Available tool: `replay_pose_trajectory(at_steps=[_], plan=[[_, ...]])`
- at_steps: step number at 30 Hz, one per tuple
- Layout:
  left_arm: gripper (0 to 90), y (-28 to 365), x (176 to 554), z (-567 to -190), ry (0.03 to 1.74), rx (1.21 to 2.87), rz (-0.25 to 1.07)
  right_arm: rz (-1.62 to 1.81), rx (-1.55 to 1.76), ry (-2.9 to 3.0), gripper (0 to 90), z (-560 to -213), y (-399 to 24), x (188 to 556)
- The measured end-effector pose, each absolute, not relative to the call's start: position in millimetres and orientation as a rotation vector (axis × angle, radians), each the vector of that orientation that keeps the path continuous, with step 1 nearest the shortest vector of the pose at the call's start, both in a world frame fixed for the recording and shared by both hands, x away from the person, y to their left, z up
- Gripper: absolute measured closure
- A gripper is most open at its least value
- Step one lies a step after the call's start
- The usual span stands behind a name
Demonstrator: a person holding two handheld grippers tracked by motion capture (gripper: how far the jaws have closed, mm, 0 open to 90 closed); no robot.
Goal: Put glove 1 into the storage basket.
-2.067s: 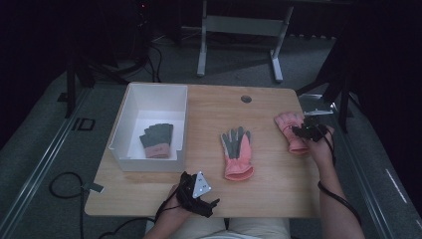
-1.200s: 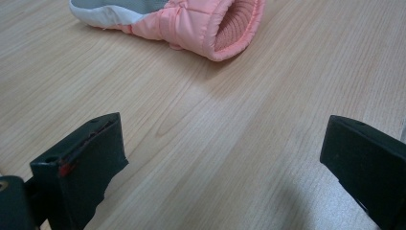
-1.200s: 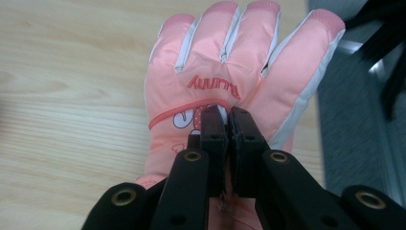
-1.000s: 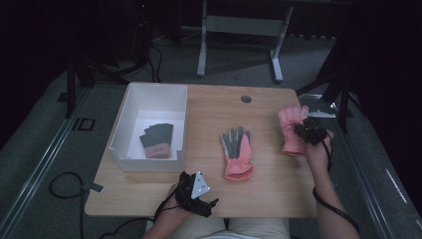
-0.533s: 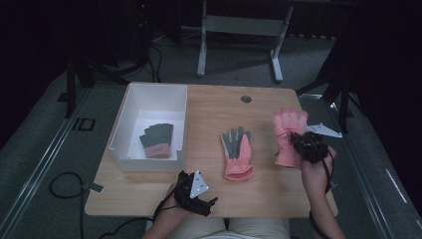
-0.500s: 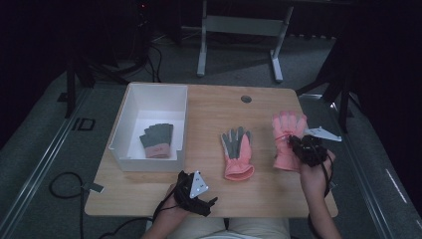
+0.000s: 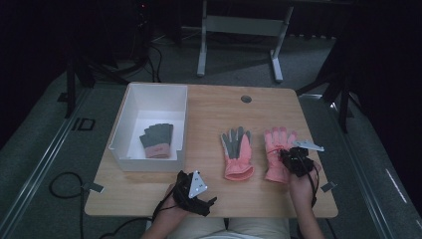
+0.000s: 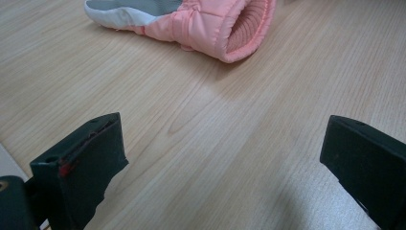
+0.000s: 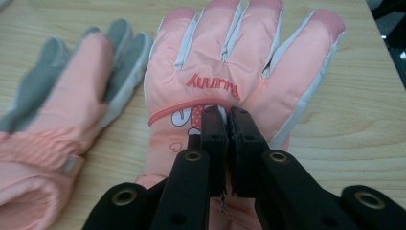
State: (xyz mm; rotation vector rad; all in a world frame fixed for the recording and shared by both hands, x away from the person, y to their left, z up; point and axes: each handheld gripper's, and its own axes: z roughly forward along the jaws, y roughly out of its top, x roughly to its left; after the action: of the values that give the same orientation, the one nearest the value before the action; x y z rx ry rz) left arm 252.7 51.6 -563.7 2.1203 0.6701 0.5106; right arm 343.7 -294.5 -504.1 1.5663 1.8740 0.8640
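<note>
Two pink gloves lie side by side on the wooden table [image 7: 214,107]. The right pink glove [image 7: 275,144] [image 9: 239,52] lies back up, showing a cartoon print. My right gripper [image 7: 294,160] [image 9: 226,124] is shut on the fabric at the back of it, near the wrist. The left pink glove [image 7: 237,149] [image 9: 72,96] lies palm up with its grey palm showing; its cuff [image 8: 239,26] faces my left gripper. My left gripper [image 7: 206,201] [image 8: 225,158] rests open near the front edge, nothing between its jaws.
A white bin [image 7: 149,92] stands at the table's left with a pair of grey gloves [image 7: 157,139] inside. A round cable hole [image 7: 246,98] sits near the far edge. Bare wood lies between the bin and the pink gloves.
My right gripper has pulled the right pink glove from the table's right edge toward the front and left, beside the other glove. The left gripper has stayed put.
</note>
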Motion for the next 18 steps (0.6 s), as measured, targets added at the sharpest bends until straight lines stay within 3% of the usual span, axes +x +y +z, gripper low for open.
replay_pose_trajectory(at_steps=[18], plan=[[1.3,53,254,-563,0.674,2.123,0.503,0.804,1.583,1.975,81.4,-530,-301,385]])
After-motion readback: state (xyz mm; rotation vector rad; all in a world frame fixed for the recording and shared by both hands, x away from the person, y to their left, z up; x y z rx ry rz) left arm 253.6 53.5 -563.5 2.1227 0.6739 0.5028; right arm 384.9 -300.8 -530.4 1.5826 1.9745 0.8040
